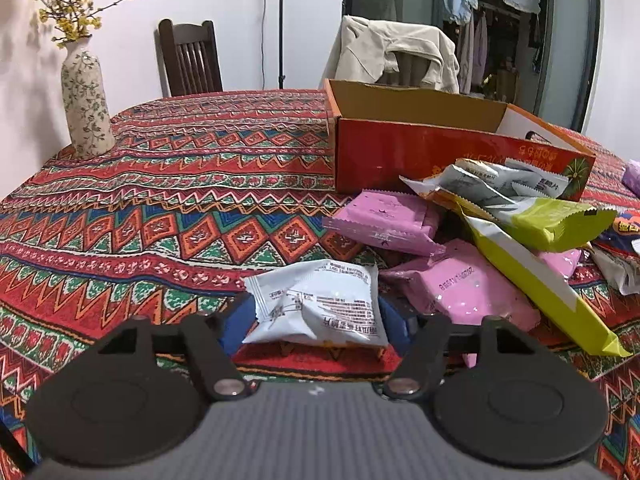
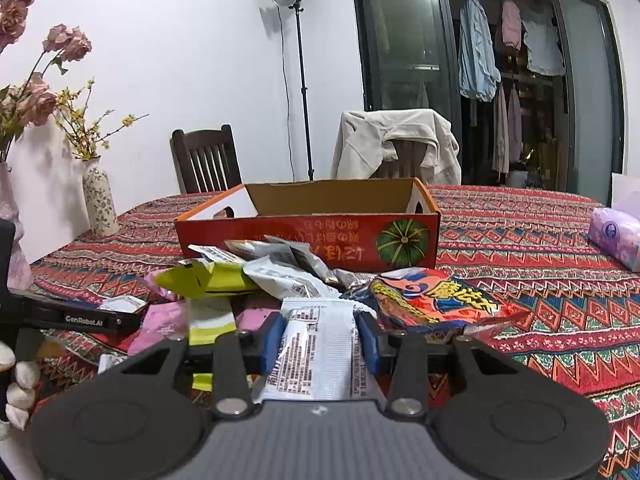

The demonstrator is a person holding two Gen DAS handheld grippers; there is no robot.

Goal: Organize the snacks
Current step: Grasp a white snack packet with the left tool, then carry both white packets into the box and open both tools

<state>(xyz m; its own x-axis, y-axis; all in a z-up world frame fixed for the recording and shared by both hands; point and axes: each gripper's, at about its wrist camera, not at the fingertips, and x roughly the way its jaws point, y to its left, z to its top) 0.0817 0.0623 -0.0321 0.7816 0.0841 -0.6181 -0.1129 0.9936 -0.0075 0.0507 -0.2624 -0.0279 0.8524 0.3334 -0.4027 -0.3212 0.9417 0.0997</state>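
A pile of snack packets lies on the patterned tablecloth in front of an open red cardboard box (image 1: 420,152) (image 2: 320,236). My left gripper (image 1: 316,316) is shut on a white snack packet (image 1: 320,300), held just above the cloth, left of pink packets (image 1: 460,284) and a yellow-green packet (image 1: 536,280). My right gripper (image 2: 320,340) is shut on another white packet (image 2: 318,348), in front of a red-orange snack bag (image 2: 432,300). The left gripper's body (image 2: 80,318) shows at the right wrist view's left edge.
A flowered vase (image 1: 84,108) (image 2: 100,204) stands at the table's far left. A purple tissue pack (image 2: 618,236) lies at the right. Two chairs (image 2: 206,160) stand behind the table, one draped with a beige jacket (image 2: 396,140). A gloved hand (image 2: 18,392) is at lower left.
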